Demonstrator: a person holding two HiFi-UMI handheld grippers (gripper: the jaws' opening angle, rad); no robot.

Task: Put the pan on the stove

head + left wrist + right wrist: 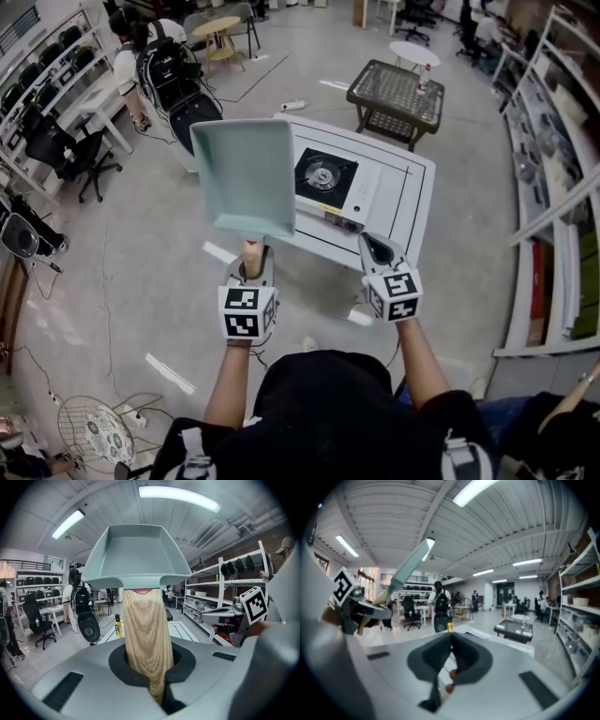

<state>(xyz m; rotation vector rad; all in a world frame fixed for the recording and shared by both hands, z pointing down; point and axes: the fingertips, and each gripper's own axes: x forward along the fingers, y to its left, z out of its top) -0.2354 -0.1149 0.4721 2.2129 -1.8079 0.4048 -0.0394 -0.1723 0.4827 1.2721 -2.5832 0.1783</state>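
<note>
Left gripper (251, 261) is clamping the green pan's (246, 173) wooden handle (145, 639), left of the gas stove (324, 176); right gripper (377, 246) is hanging clenched, empty.

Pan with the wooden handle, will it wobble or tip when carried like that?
Probably stiff: the pan holds its square shape, carried by its handle alone. It may tip forward, since the left gripper clamps only the handle's end. One gripper lifts it, so likely fairly light.
</note>
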